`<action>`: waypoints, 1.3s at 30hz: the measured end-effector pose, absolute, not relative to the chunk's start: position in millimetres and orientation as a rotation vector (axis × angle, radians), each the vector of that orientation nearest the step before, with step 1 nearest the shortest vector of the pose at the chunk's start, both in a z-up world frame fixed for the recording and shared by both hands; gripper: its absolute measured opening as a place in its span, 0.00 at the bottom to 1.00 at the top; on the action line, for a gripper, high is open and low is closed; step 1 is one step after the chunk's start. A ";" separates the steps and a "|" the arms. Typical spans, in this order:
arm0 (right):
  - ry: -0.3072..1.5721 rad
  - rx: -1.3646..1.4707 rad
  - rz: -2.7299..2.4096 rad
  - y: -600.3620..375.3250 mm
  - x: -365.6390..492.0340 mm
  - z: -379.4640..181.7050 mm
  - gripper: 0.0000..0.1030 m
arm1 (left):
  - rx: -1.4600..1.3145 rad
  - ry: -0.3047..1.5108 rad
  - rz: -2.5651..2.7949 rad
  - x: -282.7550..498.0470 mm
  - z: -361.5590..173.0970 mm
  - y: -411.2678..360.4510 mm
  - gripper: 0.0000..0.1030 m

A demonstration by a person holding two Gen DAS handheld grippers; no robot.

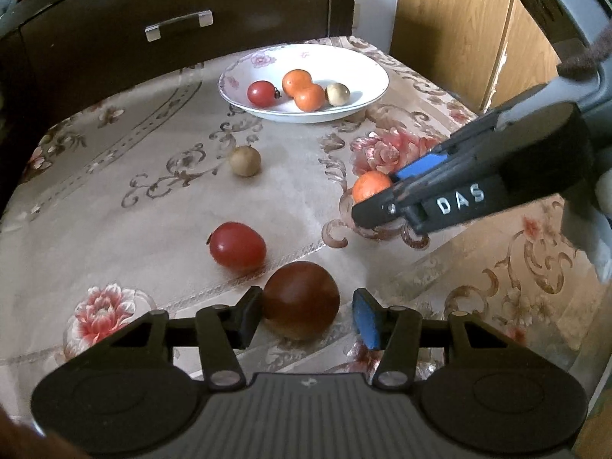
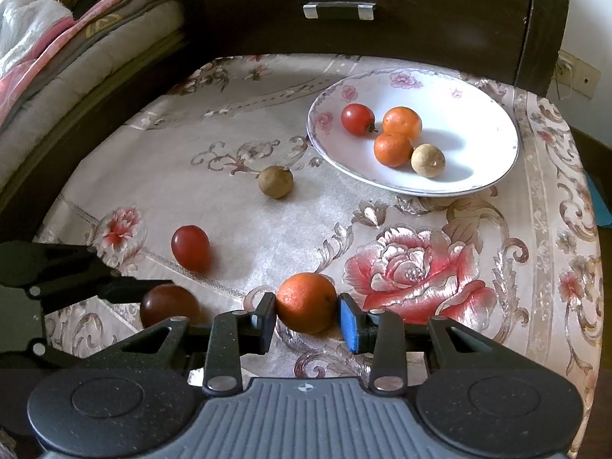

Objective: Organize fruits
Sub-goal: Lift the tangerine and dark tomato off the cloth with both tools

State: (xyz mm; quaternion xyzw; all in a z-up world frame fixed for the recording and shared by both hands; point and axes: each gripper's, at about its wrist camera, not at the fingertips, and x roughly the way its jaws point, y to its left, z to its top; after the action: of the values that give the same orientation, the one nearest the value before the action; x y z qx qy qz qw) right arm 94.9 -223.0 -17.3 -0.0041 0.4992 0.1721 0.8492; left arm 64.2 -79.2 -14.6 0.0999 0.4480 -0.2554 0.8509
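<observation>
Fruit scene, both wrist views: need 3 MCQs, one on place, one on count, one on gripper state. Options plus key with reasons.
1. Where does the loose tan fruit lie?
A. In the white plate
B. On the cloth, between the plate and the red tomato
C. Between the left fingers

2. How many fruits are in the white plate?
A. Two
B. Six
C. Four

3. What sits between the fingers of the right hand-held gripper?
A. An orange fruit
B. The dark red fruit
C. Nothing

Key:
1 B: the loose tan fruit rests alone on the floral cloth, short of the white plate and beyond the red tomato.
2 C: the plate holds one red, two orange and one tan fruit.
3 A: the right hand-held gripper has the orange fruit between its pads; the dark red fruit sits between the left hand-held gripper fingers.
</observation>
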 end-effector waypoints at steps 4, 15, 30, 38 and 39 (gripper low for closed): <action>1.042 -0.024 0.366 -222.1 94.3 -17.5 0.30 | 0.206 0.943 -0.537 64.7 -14.4 -79.4 0.56; 1.042 -0.073 0.373 -217.1 92.8 -17.0 0.29 | 0.213 0.936 -0.517 67.1 -13.9 -79.8 0.46; 1.019 -0.121 0.353 -208.9 80.6 -1.4 0.27 | 0.249 0.914 -0.518 66.5 -6.7 -84.8 0.46; 1.037 -0.131 0.297 -217.0 66.2 -2.6 0.27 | 0.248 0.925 -0.510 69.3 -9.5 -86.9 0.46; 1.037 -0.131 0.291 -217.7 64.2 -2.7 0.27 | 0.250 0.927 -0.507 69.2 -9.8 -87.3 0.46</action>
State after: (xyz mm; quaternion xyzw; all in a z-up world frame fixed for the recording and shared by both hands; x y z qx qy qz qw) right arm 64.2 -217.7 -2.7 -0.0621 0.4936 0.1386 0.8563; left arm 69.2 -87.3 -9.8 0.1189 0.4410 -0.2411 0.8563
